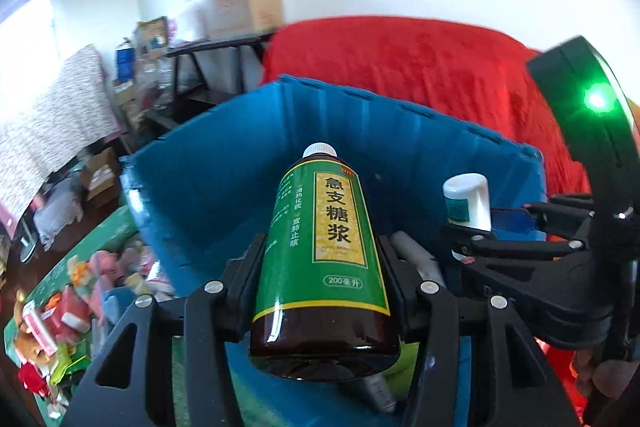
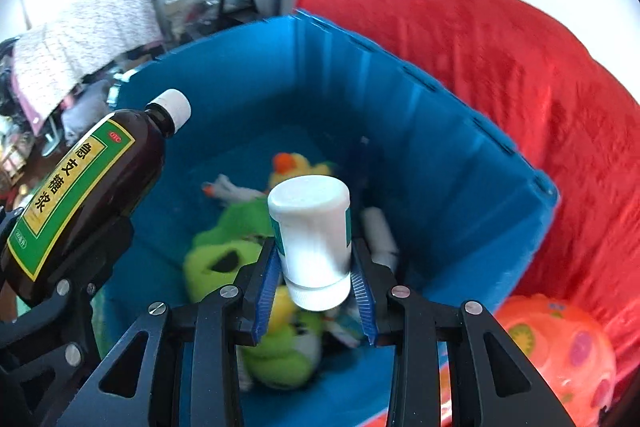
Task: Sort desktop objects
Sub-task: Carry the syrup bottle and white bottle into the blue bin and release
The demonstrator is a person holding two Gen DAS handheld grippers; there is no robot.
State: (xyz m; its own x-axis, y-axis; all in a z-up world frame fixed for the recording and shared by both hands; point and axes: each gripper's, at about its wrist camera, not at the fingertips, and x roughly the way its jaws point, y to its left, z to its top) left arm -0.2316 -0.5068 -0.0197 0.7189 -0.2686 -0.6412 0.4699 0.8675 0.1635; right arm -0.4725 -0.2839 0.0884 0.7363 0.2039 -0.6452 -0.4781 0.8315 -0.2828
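My left gripper [image 1: 320, 259] is shut on a brown syrup bottle [image 1: 324, 259] with a green and yellow label and a white cap, held over the open blue bin [image 1: 224, 163]. The same bottle [image 2: 84, 187] shows at the left of the right wrist view. My right gripper [image 2: 314, 267] is shut on a small white pill bottle [image 2: 312, 239] with a teal label, bottom end pointing away, also above the bin [image 2: 460, 155]. That pill bottle [image 1: 468, 203] and the right gripper appear at the right of the left wrist view.
Inside the bin lie green plush toys [image 2: 240, 251], a duck toy [image 2: 296, 163] and a white tube [image 2: 380, 231]. A red blanket [image 2: 500, 47] lies behind the bin. An orange patterned ball [image 2: 560, 347] sits at lower right. A green tray of toys [image 1: 72, 299] is at left.
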